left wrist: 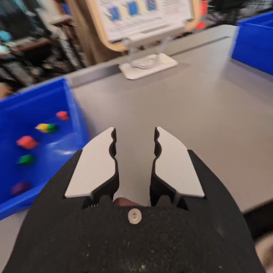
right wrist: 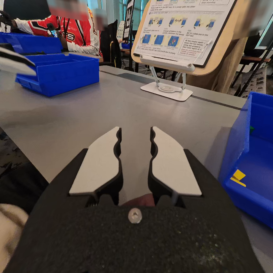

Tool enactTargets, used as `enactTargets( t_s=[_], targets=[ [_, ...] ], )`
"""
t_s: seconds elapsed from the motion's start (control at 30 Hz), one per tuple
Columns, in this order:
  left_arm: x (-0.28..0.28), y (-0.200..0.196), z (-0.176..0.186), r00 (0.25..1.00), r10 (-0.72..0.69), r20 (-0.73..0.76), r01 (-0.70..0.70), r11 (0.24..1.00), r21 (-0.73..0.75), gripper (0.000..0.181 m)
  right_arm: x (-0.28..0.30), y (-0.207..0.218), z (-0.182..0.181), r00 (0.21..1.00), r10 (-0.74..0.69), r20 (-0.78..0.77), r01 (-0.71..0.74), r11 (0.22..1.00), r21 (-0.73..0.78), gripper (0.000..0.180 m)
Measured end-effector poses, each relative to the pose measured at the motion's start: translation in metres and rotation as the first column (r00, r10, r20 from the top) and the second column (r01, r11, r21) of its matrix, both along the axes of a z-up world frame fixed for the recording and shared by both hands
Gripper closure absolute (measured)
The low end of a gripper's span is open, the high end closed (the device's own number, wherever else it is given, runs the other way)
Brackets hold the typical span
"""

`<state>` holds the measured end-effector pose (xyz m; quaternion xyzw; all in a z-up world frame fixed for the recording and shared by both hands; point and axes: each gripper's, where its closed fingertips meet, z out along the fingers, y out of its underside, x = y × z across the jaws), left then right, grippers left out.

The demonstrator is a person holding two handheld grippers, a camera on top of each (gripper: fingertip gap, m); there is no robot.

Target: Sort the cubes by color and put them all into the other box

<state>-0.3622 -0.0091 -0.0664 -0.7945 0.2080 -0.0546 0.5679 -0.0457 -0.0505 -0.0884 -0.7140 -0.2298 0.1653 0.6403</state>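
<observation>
In the left wrist view a blue box (left wrist: pixel 69 94) sits at the left. It holds two red cubes (left wrist: pixel 27 142), a yellow cube (left wrist: pixel 42 127), two green cubes (left wrist: pixel 26 160) and a purple cube (left wrist: pixel 20 189). My left gripper (left wrist: pixel 135 130) is open and empty over the bare table, right of that box. In the right wrist view a second blue box (right wrist: pixel 236 147) sits at the right with a yellow cube (right wrist: pixel 238 176) and a green cube (right wrist: pixel 251 128) inside. My right gripper (right wrist: pixel 135 128) is open and empty, left of that box. The left gripper's fingers (right wrist: pixel 16 65) show blurred at the far left.
A white stand (right wrist: pixel 167 91) holding an instruction sheet (right wrist: pixel 177 32) stands at the back of the grey table (right wrist: pixel 103 115). The first blue box (right wrist: pixel 59 73) shows at back left. A person in a red and white jacket (right wrist: pixel 73 32) sits behind it with another blue box (right wrist: pixel 29 42). Across from one pair of fingers to the other is roughly 35 cm.
</observation>
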Motion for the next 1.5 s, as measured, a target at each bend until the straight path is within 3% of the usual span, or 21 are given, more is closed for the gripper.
enactTargets(
  t_s=[0.07, 0.13, 0.23, 0.33, 0.47, 0.7, 0.73, 0.77, 0.9, 0.97, 1.03, 1.17, 1.27, 1.37, 1.5],
  targets=[
    [-0.050, 0.016, 0.024, 0.987, 0.144, -0.070, -0.141, 0.989, 0.051, 0.142, -0.002, -0.001, 0.000, 1.000, 0.005, 0.007, -0.005, 1.000, 0.004, 0.144],
    [-0.101, 0.035, 0.027, 0.952, 0.231, -0.200, -0.241, 0.970, -0.026, 0.137, -0.003, -0.001, -0.002, 0.999, 0.008, 0.035, -0.008, 1.000, 0.000, 0.144],
    [-0.175, 0.067, -0.003, 0.894, 0.250, -0.372, -0.358, 0.897, -0.258, 0.132, -0.005, -0.003, -0.003, 0.999, 0.023, 0.045, -0.023, 1.000, 0.003, 0.145],
    [-0.227, 0.096, -0.035, 0.860, 0.252, -0.444, -0.451, 0.783, -0.428, 0.129, -0.005, -0.005, -0.004, 0.998, 0.036, 0.046, -0.036, 0.999, -0.003, 0.146],
    [-0.258, 0.121, -0.070, 0.842, 0.244, -0.482, -0.510, 0.654, -0.559, 0.130, -0.007, -0.007, -0.004, 0.998, 0.060, 0.032, -0.060, 0.998, -0.016, 0.148],
    [-0.282, 0.134, -0.105, 0.728, 0.254, -0.637, -0.660, 0.513, -0.549, 0.135, -0.008, -0.011, -0.005, 0.996, 0.089, 0.025, -0.088, 0.996, -0.031, 0.149],
    [-0.281, 0.133, -0.109, 0.716, 0.247, -0.653, -0.669, 0.511, -0.540, 0.146, -0.008, -0.011, -0.007, 0.995, 0.093, 0.025, -0.092, 0.995, -0.036, 0.149],
    [-0.280, 0.134, -0.112, 0.703, 0.247, -0.667, -0.677, 0.522, -0.520, 0.154, -0.007, -0.012, -0.009, 0.995, 0.096, 0.027, -0.095, 0.995, -0.043, 0.149],
    [-0.283, 0.136, -0.110, 0.633, 0.243, -0.735, -0.708, 0.566, -0.422, 0.155, -0.004, -0.012, -0.012, 0.994, 0.101, 0.030, -0.099, 0.993, -0.058, 0.149],
    [-0.282, 0.135, -0.111, 0.648, 0.245, -0.721, -0.702, 0.561, -0.440, 0.156, -0.003, -0.012, -0.011, 0.994, 0.102, 0.026, -0.101, 0.993, -0.061, 0.149],
    [-0.274, 0.132, -0.110, 0.709, 0.230, -0.666, -0.653, 0.570, -0.498, 0.157, -0.001, -0.012, -0.008, 0.995, 0.099, 0.024, -0.097, 0.994, -0.054, 0.149],
    [-0.240, 0.134, -0.072, 0.852, 0.260, -0.455, -0.492, 0.695, -0.523, 0.158, 0.001, -0.012, -0.004, 0.996, 0.088, 0.021, -0.087, 0.995, -0.040, 0.151],
    [-0.198, 0.128, -0.022, 0.957, 0.236, -0.169, -0.288, 0.845, -0.450, 0.158, 0.001, -0.012, -0.004, 0.996, 0.085, 0.012, -0.084, 0.995, -0.045, 0.151],
    [-0.164, 0.108, 0.011, 0.987, 0.149, 0.058, -0.123, 0.940, -0.318, 0.158, 0.000, -0.011, -0.007, 0.996, 0.083, 0.018, -0.082, 0.995, -0.056, 0.152],
    [-0.142, 0.083, 0.003, 0.976, 0.071, 0.206, -0.015, 0.965, -0.262, 0.158, -0.004, -0.009, -0.012, 0.996, 0.088, 0.008, -0.087, 0.993, -0.082, 0.152]
  ],
)
